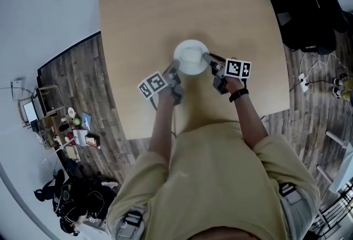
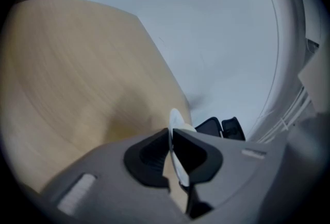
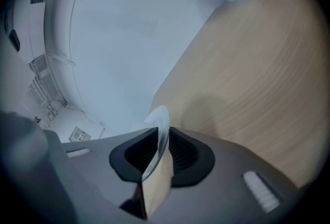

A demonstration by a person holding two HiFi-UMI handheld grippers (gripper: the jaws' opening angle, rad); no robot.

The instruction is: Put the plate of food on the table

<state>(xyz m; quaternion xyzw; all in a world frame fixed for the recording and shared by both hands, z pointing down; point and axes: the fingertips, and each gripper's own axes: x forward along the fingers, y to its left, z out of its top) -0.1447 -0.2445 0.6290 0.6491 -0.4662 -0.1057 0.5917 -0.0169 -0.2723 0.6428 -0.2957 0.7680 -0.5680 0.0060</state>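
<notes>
1. While both pairs of jaws stand nearly closed, the left gripper (image 2: pixel 171 136) nips the plate (image 1: pixel 191 57) by the rim on its left side. The right gripper (image 3: pixel 162 138) nips the opposite rim, so the plate is held between the two.
2. The plate is over the middle of the table (image 1: pixel 165 7); I cannot tell whether it touches the top.
3. Bare tabletop lies all round the plate, and every table edge is well apart from it. The near edge runs just in front of the person's body.
4. Only the head view shows the plate's round outline, both forearms and the wooden floor (image 1: pixel 83 79). It also shows the clutter (image 1: pixel 77 128) on the left and the dark bags (image 1: pixel 309 7) on the right, all well clear of the table's middle.
5. Only the gripper views show the rim edge-on, a thin pale blade pressed between the dark pads, with tabletop beyond it.
6. Being round, the plate has no long axis and lies face up. The line between the two grips runs across the person, with the left grip slightly nearer the body. What lies on the plate cannot be made out.
</notes>
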